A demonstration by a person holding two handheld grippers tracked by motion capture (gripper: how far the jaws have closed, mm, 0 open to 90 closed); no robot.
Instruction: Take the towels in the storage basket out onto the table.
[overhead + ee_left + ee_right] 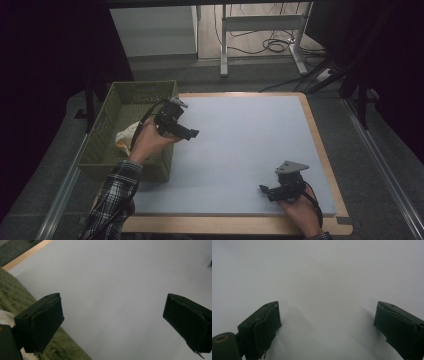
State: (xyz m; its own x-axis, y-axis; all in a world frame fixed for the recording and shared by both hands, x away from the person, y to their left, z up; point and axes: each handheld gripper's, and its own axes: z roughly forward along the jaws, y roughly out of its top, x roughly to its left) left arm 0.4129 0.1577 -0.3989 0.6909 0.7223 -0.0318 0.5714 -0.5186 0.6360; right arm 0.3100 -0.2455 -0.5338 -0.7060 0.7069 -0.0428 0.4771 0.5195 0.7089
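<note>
Both tongs stand with their jaws spread wide and nothing between them. From the high view, the left gripper (192,133) hangs over the pale mat (240,145) just past the right-hand rim of the green basket (107,120), its jaws aimed toward three o'clock. The person's left hand (147,142) grips its body above the basket's near right corner, a plaid sleeve (117,192) trailing down to six o'clock.

The cream cloth (126,137) lies inside the basket, bunched against its near right part. It sits at about nine o'clock of the left gripper, just beside the wrist of the hand that holds it (part of the cloth is hidden behind that hand). In the left gripper view the basket's weave (15,300) fills the lower left, and a sliver of the cloth (5,316) shows at the left edge, behind the left jaw; the gap between the jaws looks onto bare mat (112,302).

Down at five o'clock of the mat, the right gripper (264,189) rests low near the front edge, its jaws pointing to nine o'clock, with the grey three-cornered plate (292,167) on top. It is well apart from basket and cloth alike. In the right gripper view the space between its parted jaws shows plain mat (324,290).
</note>
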